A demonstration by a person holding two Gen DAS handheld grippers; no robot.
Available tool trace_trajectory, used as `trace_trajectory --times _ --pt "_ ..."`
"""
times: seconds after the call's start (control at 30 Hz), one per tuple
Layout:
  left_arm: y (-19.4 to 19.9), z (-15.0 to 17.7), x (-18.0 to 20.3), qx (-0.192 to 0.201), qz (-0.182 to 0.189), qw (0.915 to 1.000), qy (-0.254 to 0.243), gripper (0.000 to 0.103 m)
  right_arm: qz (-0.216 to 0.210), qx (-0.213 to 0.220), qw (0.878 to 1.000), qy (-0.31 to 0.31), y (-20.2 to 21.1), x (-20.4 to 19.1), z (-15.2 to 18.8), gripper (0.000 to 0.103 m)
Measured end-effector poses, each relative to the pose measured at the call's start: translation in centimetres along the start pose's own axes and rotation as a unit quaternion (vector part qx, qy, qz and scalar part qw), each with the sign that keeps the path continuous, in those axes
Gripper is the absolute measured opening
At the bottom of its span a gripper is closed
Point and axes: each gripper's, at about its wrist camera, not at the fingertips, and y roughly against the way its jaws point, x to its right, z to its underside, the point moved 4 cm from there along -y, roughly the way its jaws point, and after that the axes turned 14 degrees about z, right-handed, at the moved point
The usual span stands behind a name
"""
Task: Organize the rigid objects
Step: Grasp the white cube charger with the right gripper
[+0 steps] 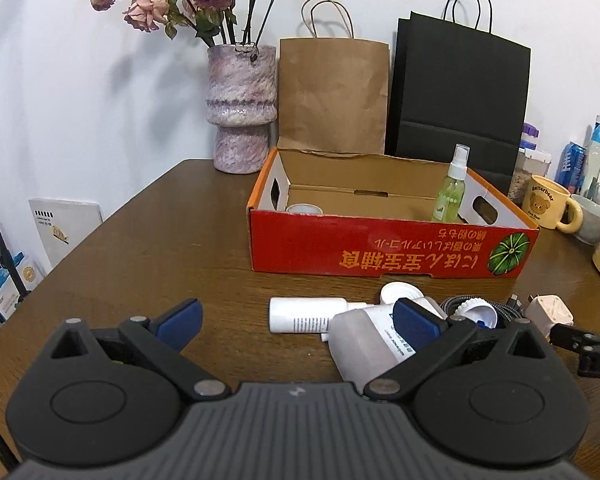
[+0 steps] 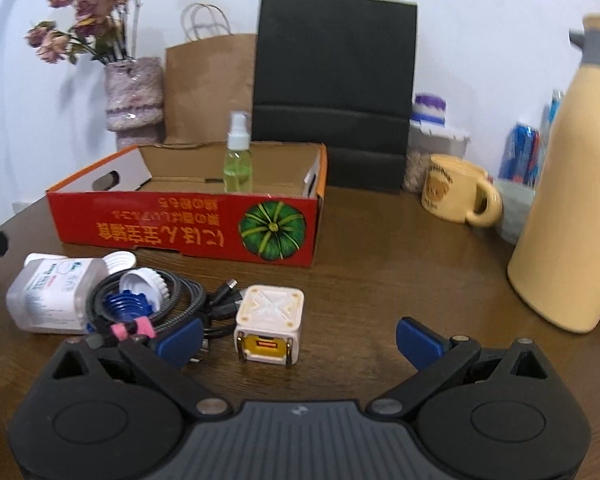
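A: How far along did the sorting look?

B: Barely started. The box (image 1: 392,248) held an upright spray bottle (image 1: 451,192) at its right end, and what seemed to be a white cup (image 1: 304,209) in the near-left corner, though only its rim showed. Everything else lay on the table (image 1: 172,240) in front of the box.

A: What was left out?

B: A white tube (image 1: 306,314), a squat white bottle (image 1: 364,340), a coiled cable (image 2: 172,292) with a blue-and-white cap (image 2: 138,292) inside its loop, and a plug cube (image 2: 269,322).

A: Which way did they lie?

B: The tube lay flat, its long axis running left to right along the box front, its flat end to the left. The bottle lay on its side, touching the tube, base toward the left camera. The cube sat with its prongs facing the right claw (image 2: 300,340).

A: And the claws?

B: Both were spread wide and empty. The left claw (image 1: 296,320) hung just before the tube and bottle, and the right framed the cube, probably the next pick.
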Motion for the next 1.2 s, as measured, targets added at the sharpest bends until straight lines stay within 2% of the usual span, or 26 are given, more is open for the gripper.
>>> trace_trajectory --times 0.23,0.43,0.67,0.8,0.83,1.2 --pt "-1.2 0.8 -0.2 -0.005 -0.005 1.0 -0.002 0.103 0.002 0.009 1.0 -0.013 -0.8 -0.5 -0.7 0.101" --pt "-1.1 0.7 -0.9 0.002 -0.004 1.0 0.009 0.103 0.007 -0.012 1.0 -0.024 -2.6 -0.9 -1.0 0.086" --pt "-0.9 0.7 -0.9 0.007 -0.001 0.9999 0.007 0.103 0.002 -0.018 1.0 -0.023 -3.5 -1.5 -0.9 0.065" --pt "-0.8 0.7 -0.9 0.008 -0.003 0.9999 0.008 0.103 -0.014 -0.02 0.999 -0.02 -3.5 -1.9 -0.8 0.042" --pt "-0.7 0.7 -0.8 0.009 -0.004 0.9999 0.008 0.103 -0.018 -0.022 0.999 -0.018 -3.4 -2.0 -0.7 0.039" --pt "-0.9 0.9 0.2 0.013 -0.006 0.9999 0.009 0.103 -0.015 0.004 1.0 -0.027 -2.0 -1.4 -1.0 0.038"
